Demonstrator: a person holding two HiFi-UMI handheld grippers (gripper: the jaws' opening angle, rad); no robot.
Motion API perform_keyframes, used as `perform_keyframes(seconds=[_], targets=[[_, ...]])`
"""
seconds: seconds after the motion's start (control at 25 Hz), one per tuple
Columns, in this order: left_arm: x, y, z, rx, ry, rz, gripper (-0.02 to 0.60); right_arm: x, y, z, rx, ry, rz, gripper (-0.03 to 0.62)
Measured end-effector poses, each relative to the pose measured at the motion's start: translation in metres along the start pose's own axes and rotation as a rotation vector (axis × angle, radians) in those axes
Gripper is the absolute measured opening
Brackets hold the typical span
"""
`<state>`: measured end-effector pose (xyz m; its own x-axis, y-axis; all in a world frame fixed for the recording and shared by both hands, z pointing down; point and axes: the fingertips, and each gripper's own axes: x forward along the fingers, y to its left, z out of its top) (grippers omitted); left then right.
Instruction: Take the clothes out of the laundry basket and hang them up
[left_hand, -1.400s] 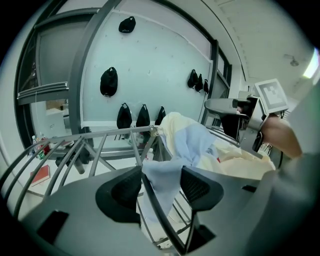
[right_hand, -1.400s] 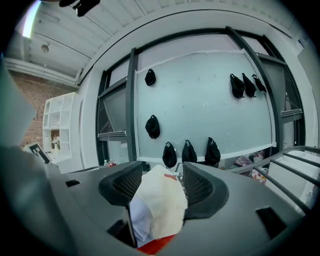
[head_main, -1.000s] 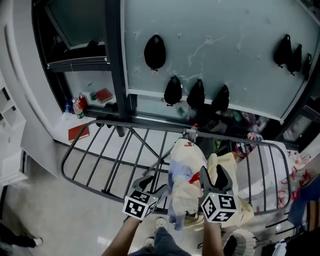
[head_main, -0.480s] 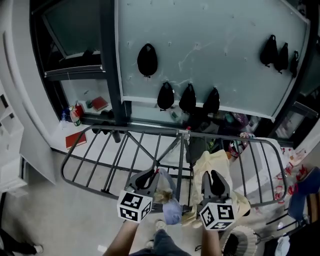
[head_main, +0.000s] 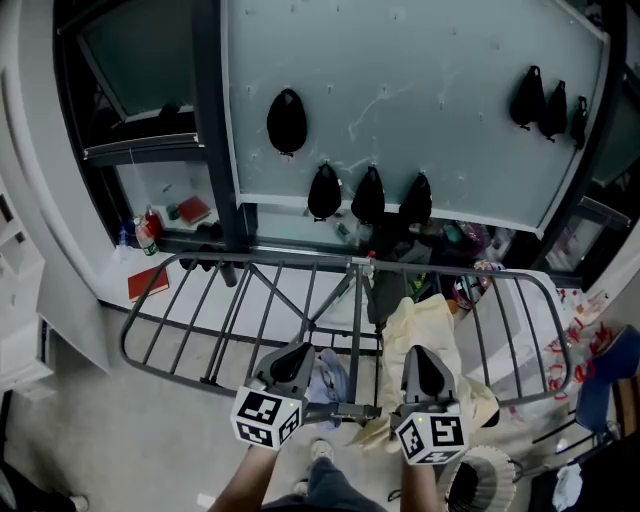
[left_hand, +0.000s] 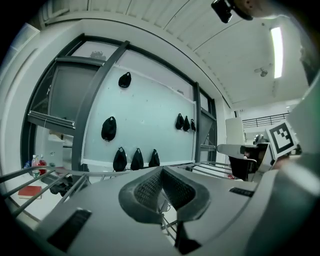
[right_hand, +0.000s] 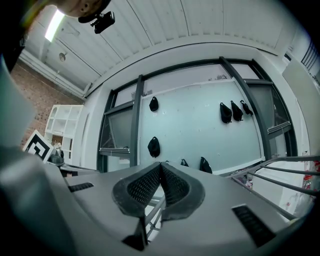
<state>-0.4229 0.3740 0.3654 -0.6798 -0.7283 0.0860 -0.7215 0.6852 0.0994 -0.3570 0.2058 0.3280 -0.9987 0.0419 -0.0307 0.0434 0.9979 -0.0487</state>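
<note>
- Over the dark metal drying rack (head_main: 250, 262), before a frosted glass panel (head_main: 430, 90), the person's two grippers were held side by side, pointing out across the rails.
- The left gripper (head_main: 298, 352) had just been closing its jaws. They stood clenched, the meshed pads (left_hand: 150, 187) pressed together with nothing between them.
- The right gripper (head_main: 418, 352) had just been closing as well — its pads (right_hand: 145, 185) met flat, and it gripped nothing.
- A cream garment (head_main: 425, 320) lay draped over the rack's rails just ahead of the right gripper, with its folds sagging below the near rail.
- A pale blue cloth (head_main: 326, 375) hung bunched between the two grippers, just beside the left one — no jaw was on it.
- Black bags (head_main: 287, 120) hung on the glass panel: one high, three in a row lower down, and more at the upper right.
- A red book (head_main: 148, 283) lay on the white ledge at the left, well apart from the clothes.
</note>
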Motion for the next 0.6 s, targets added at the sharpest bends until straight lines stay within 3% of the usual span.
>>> perform_keyframes(seconds=[0.6], targets=[[-0.0003,-0.0021,0.0000,0.001,-0.019,-0.021,0.020,-0.0023,-0.0010,-0.0007,-0.013,0.003,-0.009,0.002]])
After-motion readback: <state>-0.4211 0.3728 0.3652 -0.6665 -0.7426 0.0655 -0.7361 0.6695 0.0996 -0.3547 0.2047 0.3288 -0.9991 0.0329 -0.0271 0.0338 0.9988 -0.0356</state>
